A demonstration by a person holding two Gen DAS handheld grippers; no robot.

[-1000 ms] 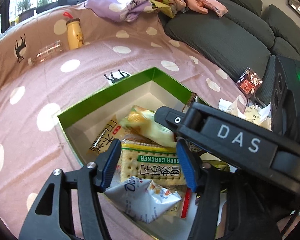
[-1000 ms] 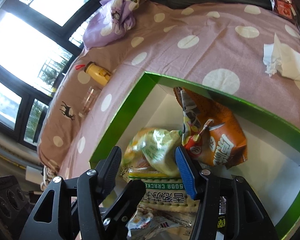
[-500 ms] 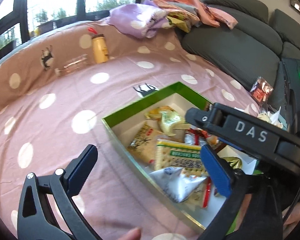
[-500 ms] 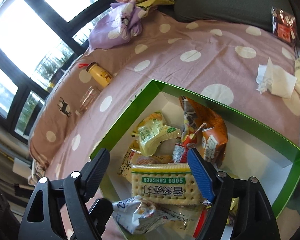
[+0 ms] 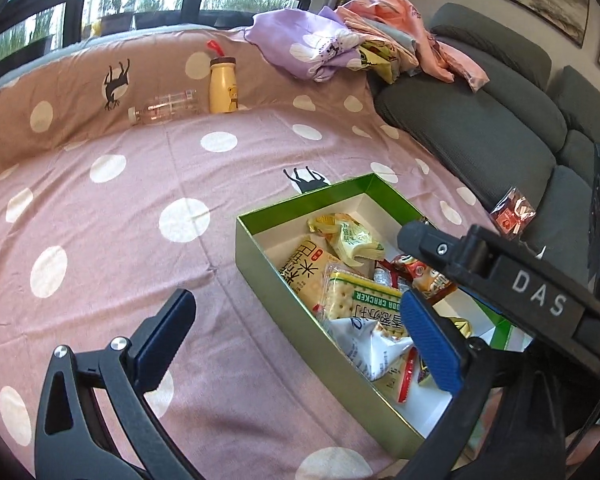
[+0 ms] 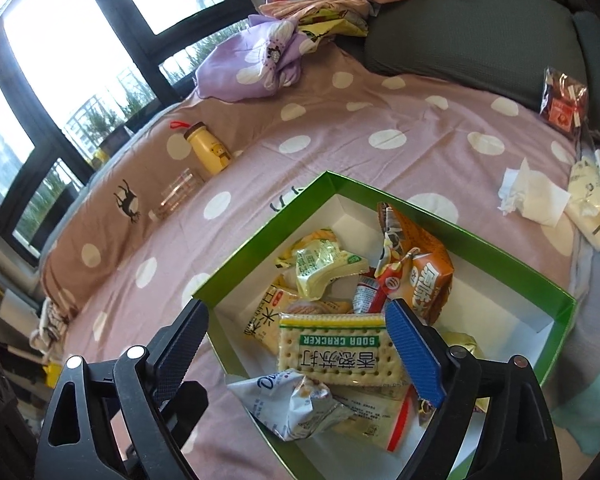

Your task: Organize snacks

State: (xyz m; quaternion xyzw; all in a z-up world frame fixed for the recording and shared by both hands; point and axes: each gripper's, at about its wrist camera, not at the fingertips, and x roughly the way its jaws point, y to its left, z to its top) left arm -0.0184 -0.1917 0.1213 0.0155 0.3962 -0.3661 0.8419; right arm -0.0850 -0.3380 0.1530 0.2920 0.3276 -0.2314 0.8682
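Snacks sit piled in the green box (image 6: 260, 236) on the polka-dot sheet (image 5: 112, 216); the soda cracker pack (image 6: 336, 354) lies on top, with a crumpled white-blue bag (image 6: 292, 404) at the box's near end and an orange pouch (image 6: 420, 268) leaning against the far wall. A yellow-green wrapper (image 6: 324, 264) rests mid-box. What lies beneath the cracker pack is mostly hidden; only edges of a yellow packet (image 6: 266, 316) and a red wrapper (image 6: 366, 298) show.

Your right gripper (image 6: 296, 344) hovers above the box, jaws wide apart, gripping nothing; its blue pad covers the cracker pack's right end. Your left gripper (image 5: 296, 332) also stands wide open and empty, one finger over bare sheet, the other over the box. In the left wrist view the right gripper's black body crosses in front and blocks the box's far right corner.

Outside the box: a red snack packet (image 6: 564, 100) against the grey sofa (image 5: 480, 128), crumpled tissue (image 6: 532, 196) and pale wrappers (image 6: 592, 196) beside it, partly cut off at the frame edge. Well apart, by the raised sheet edge, a yellow bottle (image 5: 223, 86) stands upright next to a clear bottle (image 5: 164, 106) lying on its side. Heaped clothes (image 5: 340, 48) sit on the sofa's end.
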